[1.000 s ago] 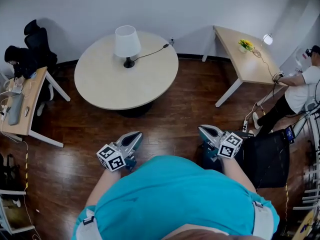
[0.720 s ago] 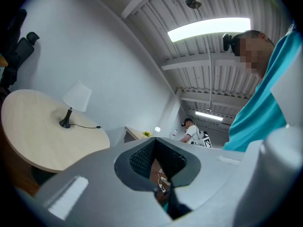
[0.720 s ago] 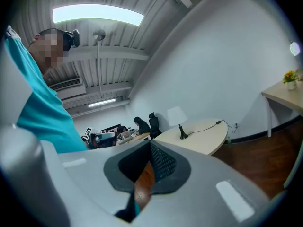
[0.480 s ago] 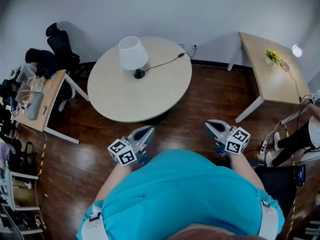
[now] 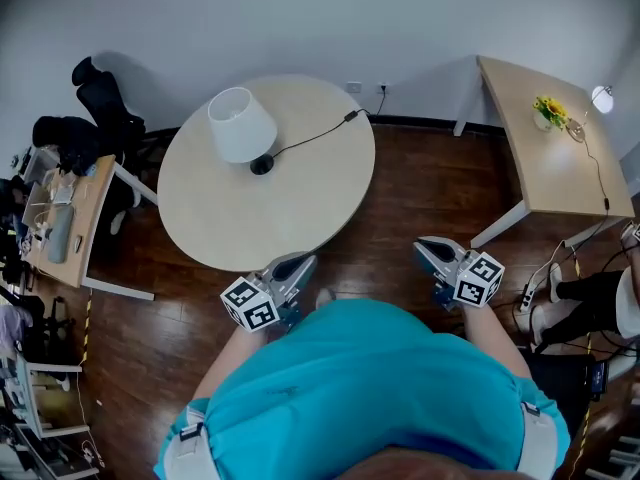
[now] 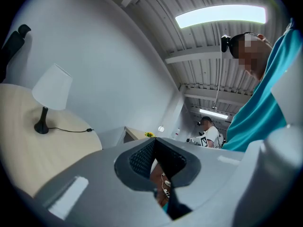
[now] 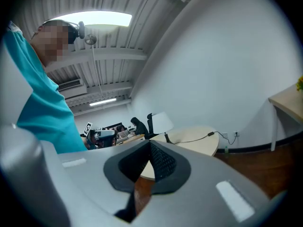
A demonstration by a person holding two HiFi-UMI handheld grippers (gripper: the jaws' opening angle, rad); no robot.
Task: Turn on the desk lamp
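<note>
A desk lamp (image 5: 241,128) with a white shade and black base stands on the round beige table (image 5: 290,198), toward its far left; its black cord (image 5: 310,140) runs right to the wall. It looks unlit. The lamp (image 6: 49,92) also shows in the left gripper view, and the lamp (image 7: 162,123) shows far off in the right gripper view. My left gripper (image 5: 297,265) hangs at the table's near edge, jaws shut and empty. My right gripper (image 5: 432,253) is over the wood floor to the right of the table, shut and empty.
A rectangular desk (image 5: 545,138) with yellow flowers (image 5: 548,110) and a small lit lamp (image 5: 601,96) stands at the right. A cluttered desk (image 5: 62,218) and black chair (image 5: 100,103) are at the left. A seated person (image 5: 610,303) is at the far right.
The view has closed in on the round table; the left gripper now reaches its near edge. Both grippers stay shut and hold their pose by the body.
</note>
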